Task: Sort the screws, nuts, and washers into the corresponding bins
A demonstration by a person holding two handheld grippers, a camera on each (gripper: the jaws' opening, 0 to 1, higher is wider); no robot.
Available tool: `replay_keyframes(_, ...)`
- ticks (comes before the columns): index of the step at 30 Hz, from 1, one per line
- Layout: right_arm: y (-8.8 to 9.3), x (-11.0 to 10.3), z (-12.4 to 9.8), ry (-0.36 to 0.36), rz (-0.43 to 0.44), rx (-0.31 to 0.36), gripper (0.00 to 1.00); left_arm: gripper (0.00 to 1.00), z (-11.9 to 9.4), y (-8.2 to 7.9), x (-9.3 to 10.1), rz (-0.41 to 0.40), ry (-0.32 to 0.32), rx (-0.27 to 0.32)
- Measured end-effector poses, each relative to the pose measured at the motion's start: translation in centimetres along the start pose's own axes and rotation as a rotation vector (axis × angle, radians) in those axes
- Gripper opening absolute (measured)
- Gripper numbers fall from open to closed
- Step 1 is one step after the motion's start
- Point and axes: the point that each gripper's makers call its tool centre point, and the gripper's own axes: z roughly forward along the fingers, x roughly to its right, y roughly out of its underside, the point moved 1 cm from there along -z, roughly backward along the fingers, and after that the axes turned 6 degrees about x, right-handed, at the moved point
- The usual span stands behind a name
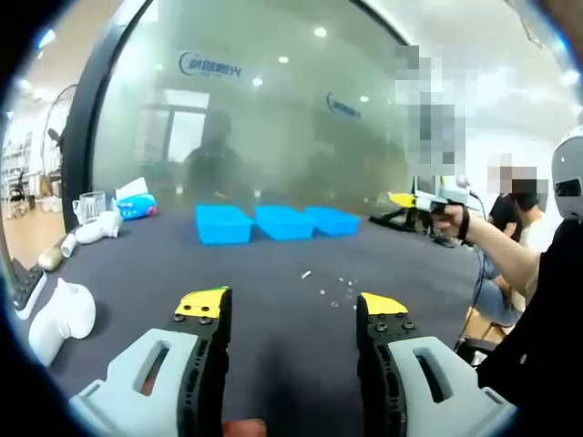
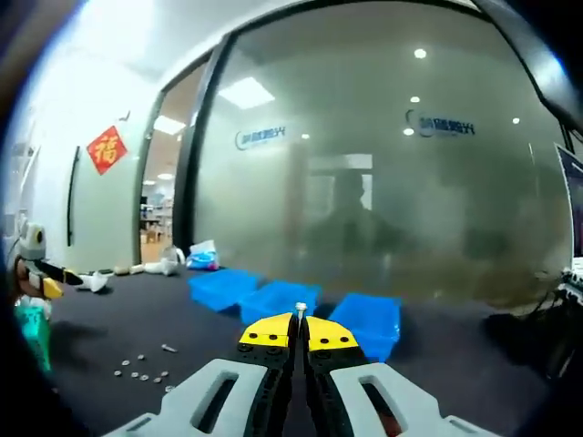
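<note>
Three blue bins point(image 1: 283, 222) stand in a row at the far side of the dark table point(image 1: 273, 346). A few small loose metal parts point(image 1: 332, 289) lie in front of them. My left gripper point(image 1: 291, 305) hovers low over the near table, open with nothing between its yellow tips. The right gripper point(image 1: 395, 198) is held up at the right by a hand point(image 1: 451, 218). In the right gripper view, my right gripper point(image 2: 299, 320) is shut on a small screw point(image 2: 300, 309) above the bins point(image 2: 278, 299). Loose parts point(image 2: 141, 369) lie lower left, and the left gripper point(image 2: 41, 273) shows at the far left edge.
White plastic items point(image 1: 59, 314) and a clear cup point(image 1: 89, 207) lie along the table's left side, with a blue-and-white pack point(image 1: 137, 202) behind them. A frosted glass wall point(image 1: 273, 118) rises behind the bins. A seated person point(image 1: 524, 218) is at the right.
</note>
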Motion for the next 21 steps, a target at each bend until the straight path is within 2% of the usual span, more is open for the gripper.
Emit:
replay_keyframes(3, -0.3, 1.3, 1.6, 0.027, 0.023, 0.007, 0.01, 0.53, -0.1, -0.1, -0.2, -0.002, -0.009, 0.005)
replay_keyframes(9, -0.4, 3.4, 5.0, 0.031, 0.082, -0.019, 0.01, 0.53, -0.2, -0.2, -0.3, 0.003, -0.015, 0.004)
replay_keyframes(17, 1.0, 6.1, 10.0, 0.081, 0.033, -0.086, 0.01, 0.53, 0.0, -0.2, -0.5, 0.001, -0.020, 0.008)
replay_keyframes(21, 1.9, 6.7, 12.3, 0.079, 0.062, -0.140, 0.01, 0.53, 0.0, -0.2, -0.5, 0.003, -0.021, 0.004)
